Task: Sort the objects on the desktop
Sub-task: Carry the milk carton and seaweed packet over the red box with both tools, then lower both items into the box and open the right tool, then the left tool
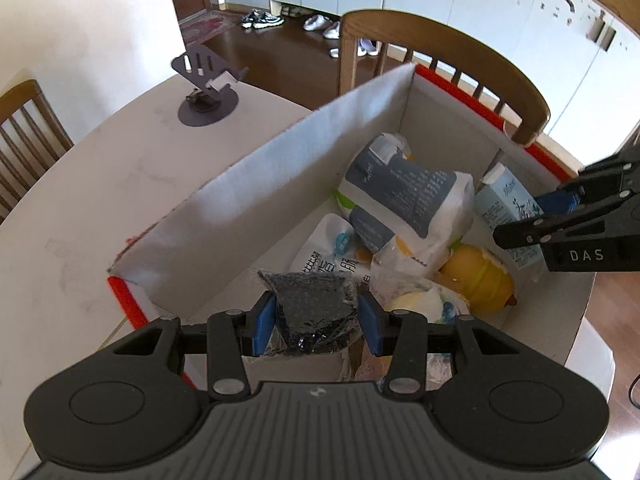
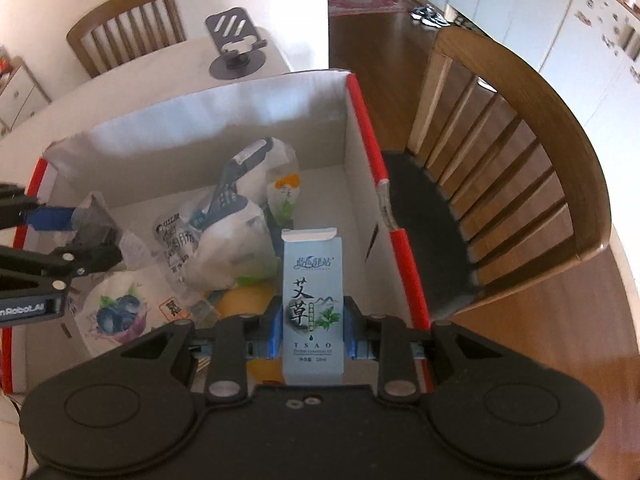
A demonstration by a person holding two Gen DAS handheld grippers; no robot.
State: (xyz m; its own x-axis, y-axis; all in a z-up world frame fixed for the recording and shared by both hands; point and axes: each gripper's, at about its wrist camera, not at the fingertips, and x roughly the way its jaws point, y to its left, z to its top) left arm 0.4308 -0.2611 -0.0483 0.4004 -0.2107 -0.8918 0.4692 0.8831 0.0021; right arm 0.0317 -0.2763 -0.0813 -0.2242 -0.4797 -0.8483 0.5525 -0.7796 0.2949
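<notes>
A red cardboard box [image 1: 280, 184] [image 2: 366, 128] with white inner walls stands on the table and holds several snack packs. My left gripper [image 1: 316, 316] hangs over its near end, shut on a clear packet of black seeds [image 1: 316, 308]; that packet [image 2: 96, 228] also shows at the left of the right wrist view. My right gripper [image 2: 312, 328] is shut on a tall pale-blue carton [image 2: 312, 300] printed with Chinese characters, held upright over the box; the same carton [image 1: 508, 208] shows at the right of the left wrist view. In the box lie a white-and-grey bag [image 1: 404, 196], a yellow object [image 1: 480, 276] and a blueberry pouch [image 2: 120, 316].
A grey phone stand [image 1: 206, 92] [image 2: 236, 48] stands on the white table [image 1: 100, 168] beyond the box. A wooden chair [image 2: 512, 168] is pushed up against the box's far side, and another chair [image 2: 124, 20] stands at the table's other edge. Wooden floor lies beyond.
</notes>
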